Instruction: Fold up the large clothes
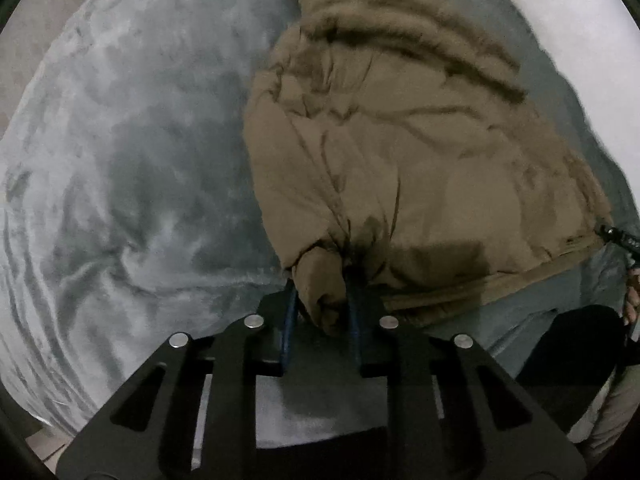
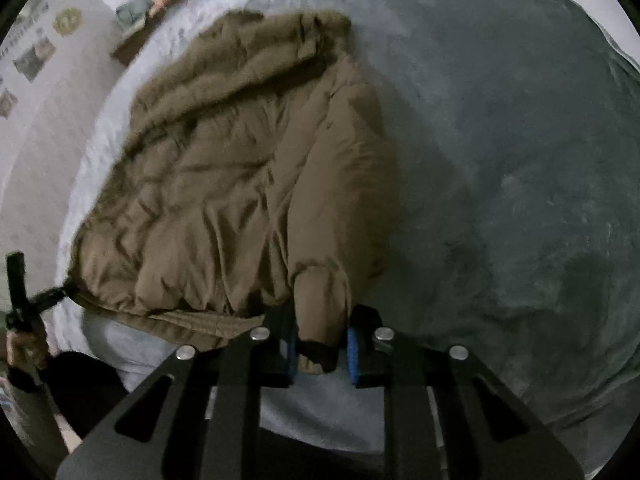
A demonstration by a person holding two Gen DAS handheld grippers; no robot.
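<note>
The left tongs are pinching a bunched corner of the brown padded jacket, the fabric squeezed between the two blue-lined fingers. The right tongs likewise pinch a fold of the jacket near its hem, with a dark cuff edge showing just between the blue pads.

From there the jacket spreads away across a grey plush blanket that covers a bed. Its fur-trimmed hood lies at the far end, and its ribbed hem runs along the near edge.

The left wrist view shows a wide stretch of rumpled blanket to the jacket's left, and, at the right edge, part of the other tool with a hand behind it. The right wrist view shows what the left does not: a pale wall with small pictures and a round gold sticker, a low shelf carrying small items beside the bed, and the smooth blanket reaching away on the jacket's right. At its left edge the opposite tool and the hand holding it appear, next to a dark drawcord at the jacket's hem corner.
</note>
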